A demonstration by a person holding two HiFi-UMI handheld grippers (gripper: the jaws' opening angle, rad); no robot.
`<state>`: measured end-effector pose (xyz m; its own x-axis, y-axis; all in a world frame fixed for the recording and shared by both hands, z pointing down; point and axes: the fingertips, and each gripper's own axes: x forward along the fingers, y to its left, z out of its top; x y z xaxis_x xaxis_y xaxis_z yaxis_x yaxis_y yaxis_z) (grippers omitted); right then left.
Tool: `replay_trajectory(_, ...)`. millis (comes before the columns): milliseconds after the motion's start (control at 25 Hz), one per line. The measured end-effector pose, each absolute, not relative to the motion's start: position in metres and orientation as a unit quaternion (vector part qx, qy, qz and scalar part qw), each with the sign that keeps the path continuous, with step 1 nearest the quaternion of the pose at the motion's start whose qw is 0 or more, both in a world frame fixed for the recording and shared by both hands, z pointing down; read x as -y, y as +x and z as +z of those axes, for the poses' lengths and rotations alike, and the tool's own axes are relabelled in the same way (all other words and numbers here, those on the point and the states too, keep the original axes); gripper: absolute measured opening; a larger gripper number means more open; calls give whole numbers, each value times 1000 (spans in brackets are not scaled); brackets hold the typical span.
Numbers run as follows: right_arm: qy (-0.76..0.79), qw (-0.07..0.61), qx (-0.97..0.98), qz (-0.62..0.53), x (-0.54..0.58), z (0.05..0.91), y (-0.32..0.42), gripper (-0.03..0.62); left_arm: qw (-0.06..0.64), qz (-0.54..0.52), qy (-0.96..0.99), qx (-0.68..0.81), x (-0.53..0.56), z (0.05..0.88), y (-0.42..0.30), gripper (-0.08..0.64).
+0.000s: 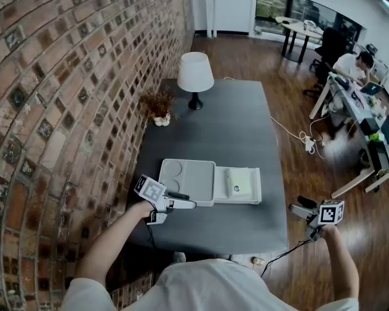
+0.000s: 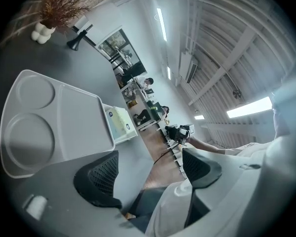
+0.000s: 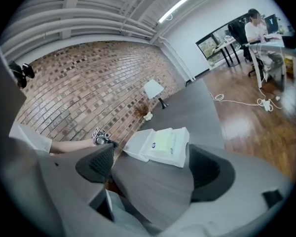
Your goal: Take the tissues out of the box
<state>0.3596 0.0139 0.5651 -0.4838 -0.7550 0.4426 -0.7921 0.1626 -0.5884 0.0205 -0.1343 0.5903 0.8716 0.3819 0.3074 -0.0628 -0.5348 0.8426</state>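
Closest to the lens is the person's white shirt (image 1: 207, 287), with both forearms reaching out over the near end of a long dark grey table (image 1: 240, 125). At that end sits a shallow white plastic box (image 1: 257, 197), its flat white lid with two round recesses (image 1: 181, 177) thrown open to the left. A pale yellow-green pack of tissues (image 1: 238, 183) lies inside the box. Just beside the lid's near edge hangs the left gripper (image 1: 185, 203), jaws spread wide and empty. Well apart from the box, the right gripper (image 1: 303, 207) hangs off the table's near right corner over the brown wooden floor (image 1: 311, 173), its jaws likewise wide with nothing between them. Farther along the table stand a white-shaded lamp (image 1: 195, 75) and a dried brown plant in a white vase (image 1: 159, 107), next to the red brick wall (image 1: 65, 96).
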Motion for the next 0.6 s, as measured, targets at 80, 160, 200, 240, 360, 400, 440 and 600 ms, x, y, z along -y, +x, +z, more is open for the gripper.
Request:
replay_trajectory(80,518,30,757,397,-10,561,368,471,472,232,845,-92,139,590,21,390)
replay_trajectory(160,516,26,758,397,-4,558,371,471,472,230,847,-90,143,589,21,390)
replay_trajectory(200,513,24,760,399,-1,558,372,471,474,228,846,-87,145,589,21,390)
replay_trajectory(240,512,26,759,401,2,558,372,471,476,226,846,-84,146,589,20,390)
replay_trajectory(360,513,50,760,397,14,559,371,471,469,225,851,-76,153,590,16,390)
replay_trajectory(400,511,60,762,393,19,560,370,471,466,224,853,-71,156,591,15,390)
replay_trajectory(440,507,66,766,389,24,562,368,471,465,222,854,-66,160,591,12,390)
replay_trajectory(600,486,90,782,380,44,570,356,471,462,221,858,-47,168,594,1,391)
